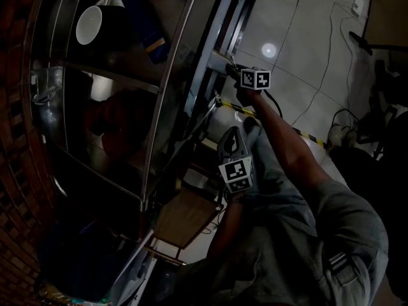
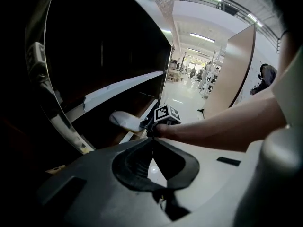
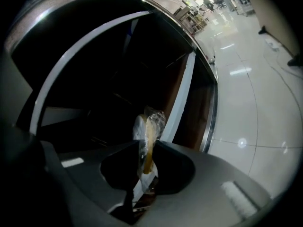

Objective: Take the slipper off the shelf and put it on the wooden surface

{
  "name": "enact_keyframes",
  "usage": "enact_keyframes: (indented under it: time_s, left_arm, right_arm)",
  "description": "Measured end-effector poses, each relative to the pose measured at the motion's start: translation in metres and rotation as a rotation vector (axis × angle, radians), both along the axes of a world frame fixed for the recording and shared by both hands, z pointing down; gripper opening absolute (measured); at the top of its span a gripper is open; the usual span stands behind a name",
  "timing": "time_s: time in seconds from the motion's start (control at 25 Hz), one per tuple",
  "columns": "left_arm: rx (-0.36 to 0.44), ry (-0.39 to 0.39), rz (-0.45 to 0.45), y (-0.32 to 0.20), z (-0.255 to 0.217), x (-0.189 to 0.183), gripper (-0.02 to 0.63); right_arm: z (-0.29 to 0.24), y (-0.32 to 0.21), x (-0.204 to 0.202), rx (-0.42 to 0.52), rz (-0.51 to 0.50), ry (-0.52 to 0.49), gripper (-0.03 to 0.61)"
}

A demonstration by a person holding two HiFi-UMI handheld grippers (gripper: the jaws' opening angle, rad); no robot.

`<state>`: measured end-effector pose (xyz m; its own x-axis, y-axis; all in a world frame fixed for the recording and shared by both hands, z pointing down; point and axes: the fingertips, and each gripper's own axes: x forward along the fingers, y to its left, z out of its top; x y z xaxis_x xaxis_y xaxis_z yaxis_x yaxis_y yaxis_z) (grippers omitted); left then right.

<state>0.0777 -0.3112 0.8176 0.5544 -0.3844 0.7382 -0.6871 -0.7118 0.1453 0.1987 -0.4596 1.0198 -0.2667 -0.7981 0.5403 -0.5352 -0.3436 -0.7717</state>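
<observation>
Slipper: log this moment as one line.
right gripper: shut on slipper | left gripper: shut, empty | slipper: at shelf front, in clear wrap | step: not yet on wooden surface

We held the right gripper (image 3: 147,145) out ahead on a stretched bare forearm (image 1: 290,148), jaws pinched on the slipper (image 3: 147,126). The left gripper (image 2: 152,140) sat lower, nearer our torso, jaws pressed together, nothing between them.
</observation>
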Motion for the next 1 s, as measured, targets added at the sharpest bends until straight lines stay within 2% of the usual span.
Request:
enact_keyframes:
  time_s: [0.16,0.32,0.48,0.64,0.8,1.0]
  left_arm:
    - [-0.005,0.027,0.011,0.004,-0.049,0.012,0.005]
    - [0.025,0.073,0.015,0.001,-0.104,0.023,0.005]
    - [0.050,0.110,0.010,0.001,-0.152,0.029,0.005]
    - [0.067,0.107,0.003,0.014,-0.184,0.032,0.005]
    - [0.083,0.174,0.036,0.032,-0.218,0.057,0.004]
    - [0.092,0.193,0.059,0.068,-0.229,0.056,0.005]
  right_arm:
    - [-0.052,0.050,0.004,-0.022,-0.012,0.037,0.052]
    - [-0.132,0.097,0.013,0.011,0.016,0.057,0.052]
    - [-0.222,0.155,0.038,0.032,0.069,0.142,0.052]
    - [-0.296,0.212,0.050,0.056,0.126,0.231,0.052]
    - [-0.337,0.234,0.058,0.100,0.134,0.274,0.052]
    - [-0.373,0.266,0.044,0.155,0.131,0.299,0.052]
